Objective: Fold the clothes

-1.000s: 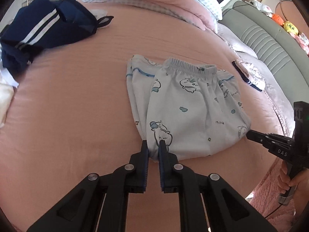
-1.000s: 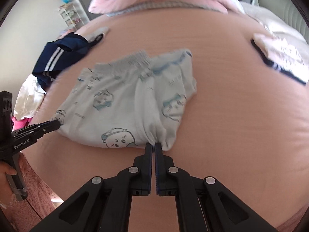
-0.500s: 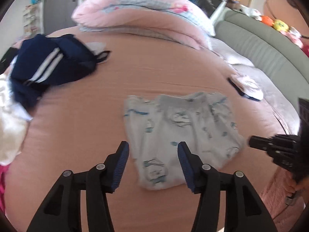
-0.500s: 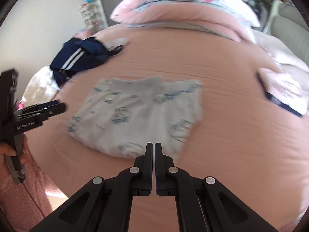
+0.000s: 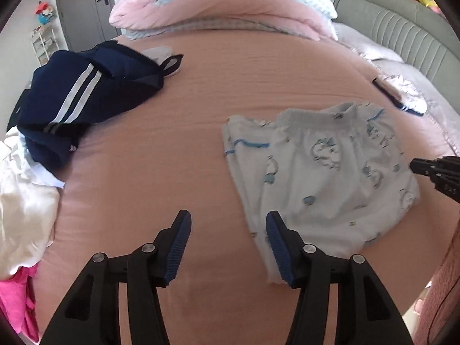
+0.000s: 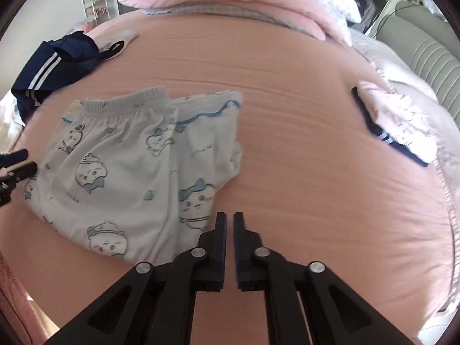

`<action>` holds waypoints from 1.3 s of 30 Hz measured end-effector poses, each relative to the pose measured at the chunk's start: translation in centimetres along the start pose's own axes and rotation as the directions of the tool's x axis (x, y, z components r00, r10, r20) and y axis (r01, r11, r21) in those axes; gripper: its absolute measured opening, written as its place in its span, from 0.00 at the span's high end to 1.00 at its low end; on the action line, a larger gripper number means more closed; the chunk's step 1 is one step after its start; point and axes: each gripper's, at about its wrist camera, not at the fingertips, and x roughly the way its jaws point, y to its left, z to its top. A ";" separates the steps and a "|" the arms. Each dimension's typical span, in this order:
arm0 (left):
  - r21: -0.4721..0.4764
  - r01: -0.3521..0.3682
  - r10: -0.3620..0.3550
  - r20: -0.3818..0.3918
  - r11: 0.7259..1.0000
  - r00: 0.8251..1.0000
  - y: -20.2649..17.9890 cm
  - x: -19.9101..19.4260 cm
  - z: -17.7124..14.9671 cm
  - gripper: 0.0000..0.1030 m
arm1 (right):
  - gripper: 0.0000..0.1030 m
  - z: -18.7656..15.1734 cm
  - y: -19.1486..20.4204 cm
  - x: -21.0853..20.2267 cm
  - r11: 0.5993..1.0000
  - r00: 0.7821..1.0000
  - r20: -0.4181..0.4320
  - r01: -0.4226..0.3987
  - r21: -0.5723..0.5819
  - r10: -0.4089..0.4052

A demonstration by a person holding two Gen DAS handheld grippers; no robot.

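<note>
- The folded white cartoon-print cotton pyjama set [image 5: 319,178] lay on the pink bed sheet [image 5: 201,109], centre right in the left view.
- The left hand-held gripper [image 5: 227,230] was opening, jaws apart, nothing between them.
- The right hand-held gripper [image 6: 229,224] was nearly together, empty, at the set's lower edge.

Right gripper [image 5: 414,166] cut off by right edge in left wrist view. White garment [image 5: 26,215] and pink cloth [image 5: 17,296] cropped at left edge. Shelf contents [image 6: 96,0] too small to be told.
</note>
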 end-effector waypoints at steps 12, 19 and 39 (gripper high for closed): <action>0.049 -0.022 0.025 -0.074 0.999 0.997 -1.2 1.2 -2.5 0.48 | 1.00 -2.4 1.2 0.5 0.974 0.974 -0.021 -0.226 0.017 0.226; -0.010 0.043 -0.043 0.019 0.999 0.999 -1.9 0.1 -1.3 0.48 | 0.93 -1.4 -0.8 -2.5 0.982 0.983 0.060 -0.175 0.075 0.171; 0.065 0.100 -0.106 0.094 0.993 0.990 -3.5 4.2 4.3 0.33 | 0.88 -0.2 -1.0 -2.7 0.995 0.995 0.012 -0.102 0.023 0.102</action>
